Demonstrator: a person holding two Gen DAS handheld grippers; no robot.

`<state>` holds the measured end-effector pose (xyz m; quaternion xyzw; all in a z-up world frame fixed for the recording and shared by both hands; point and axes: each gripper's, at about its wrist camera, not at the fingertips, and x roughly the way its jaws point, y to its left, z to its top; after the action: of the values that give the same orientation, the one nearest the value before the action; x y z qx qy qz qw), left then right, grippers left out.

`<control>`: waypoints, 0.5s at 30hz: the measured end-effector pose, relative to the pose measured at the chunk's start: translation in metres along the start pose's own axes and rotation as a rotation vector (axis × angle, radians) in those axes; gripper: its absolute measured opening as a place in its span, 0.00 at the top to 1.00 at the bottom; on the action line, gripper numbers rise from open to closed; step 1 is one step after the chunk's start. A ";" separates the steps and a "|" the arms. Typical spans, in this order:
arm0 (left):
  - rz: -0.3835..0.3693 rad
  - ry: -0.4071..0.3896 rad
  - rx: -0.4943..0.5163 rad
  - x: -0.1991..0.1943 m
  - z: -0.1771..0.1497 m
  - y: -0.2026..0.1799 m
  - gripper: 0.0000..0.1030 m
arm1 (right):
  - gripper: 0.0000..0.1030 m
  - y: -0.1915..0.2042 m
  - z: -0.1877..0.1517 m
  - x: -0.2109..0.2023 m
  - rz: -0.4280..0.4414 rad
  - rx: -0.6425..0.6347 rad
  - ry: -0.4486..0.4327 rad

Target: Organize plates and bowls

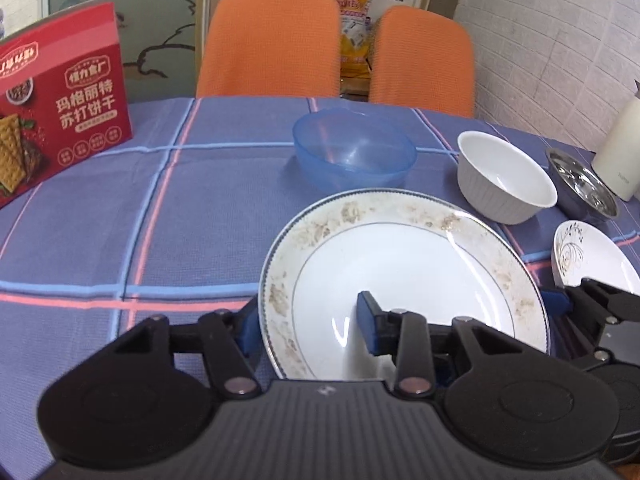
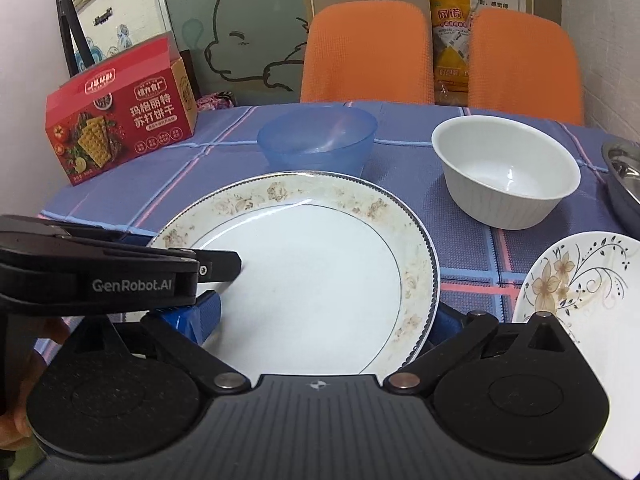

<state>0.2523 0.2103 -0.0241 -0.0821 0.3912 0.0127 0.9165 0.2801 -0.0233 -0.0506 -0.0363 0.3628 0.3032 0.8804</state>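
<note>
A large white plate with a brown floral rim (image 1: 400, 264) (image 2: 320, 280) lies on the blue checked tablecloth. My left gripper (image 1: 306, 320) straddles its left rim: one blue pad sits outside the edge, the other hangs over the well with a visible gap to the rim. From the right wrist, one left finger (image 2: 224, 266) reaches over the plate. My right gripper (image 2: 322, 318) is wide open around the plate's near part, its right pad half hidden under the rim. A blue plastic bowl (image 1: 354, 152) (image 2: 318, 142) and a white bowl (image 1: 504, 178) (image 2: 506, 172) stand behind the plate.
A steel bowl (image 1: 584, 184) (image 2: 624, 176) and a flower-painted dish (image 1: 592, 256) (image 2: 580, 284) sit to the right. A red cracker box (image 1: 60, 112) (image 2: 120, 120) stands at the far left and a white flask (image 1: 620, 148) at the far right. Two orange chairs (image 1: 272, 44) line the far edge.
</note>
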 end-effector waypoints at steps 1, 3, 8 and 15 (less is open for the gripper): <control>0.003 -0.013 0.006 -0.004 0.001 -0.001 0.66 | 0.11 0.000 0.001 -0.004 0.009 0.008 -0.006; 0.002 -0.043 0.021 -0.016 0.003 -0.006 0.66 | 0.11 0.006 0.002 -0.015 -0.007 -0.013 -0.037; -0.001 -0.102 0.028 -0.052 0.007 -0.012 0.66 | 0.11 0.018 0.007 -0.048 -0.022 -0.032 -0.106; 0.014 -0.145 0.037 -0.105 -0.018 -0.016 0.65 | 0.11 0.045 -0.015 -0.092 -0.009 -0.066 -0.135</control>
<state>0.1678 0.1955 0.0418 -0.0611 0.3245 0.0178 0.9437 0.1952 -0.0377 0.0059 -0.0463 0.2923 0.3125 0.9027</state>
